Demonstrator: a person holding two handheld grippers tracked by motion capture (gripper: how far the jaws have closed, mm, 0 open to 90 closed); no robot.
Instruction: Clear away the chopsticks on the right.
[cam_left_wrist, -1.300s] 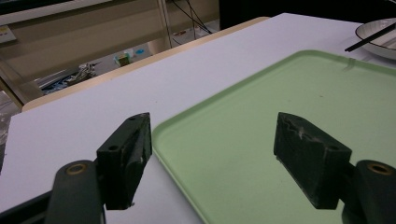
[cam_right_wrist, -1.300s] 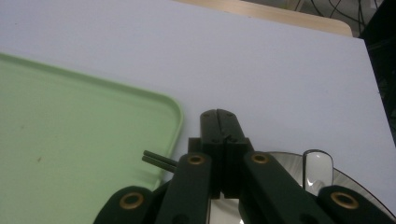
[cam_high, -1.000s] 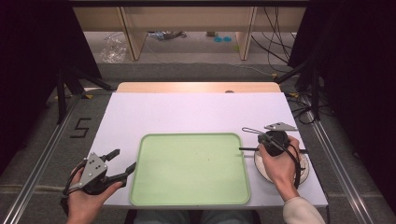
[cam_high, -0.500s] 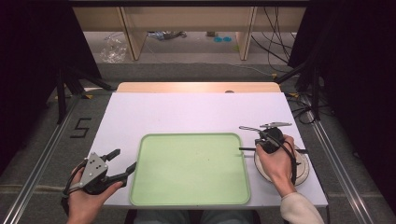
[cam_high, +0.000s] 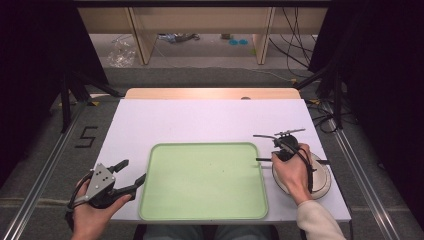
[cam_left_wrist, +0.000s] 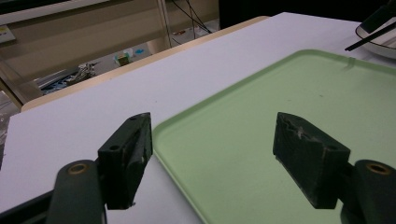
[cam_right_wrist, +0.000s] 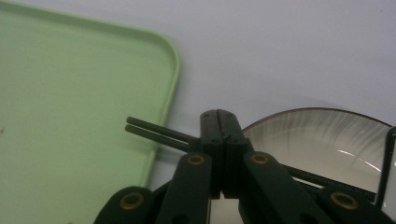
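The right gripper is clamped on a pair of thin black chopsticks over the white round bowl near the table's right edge, their tips reaching over the pale green plastic tray. The left gripper gapes wide, empty, at the tray's left edge. Pinched at one point, the chopsticks could pivot or slip. The bowl's inside is largely hidden.
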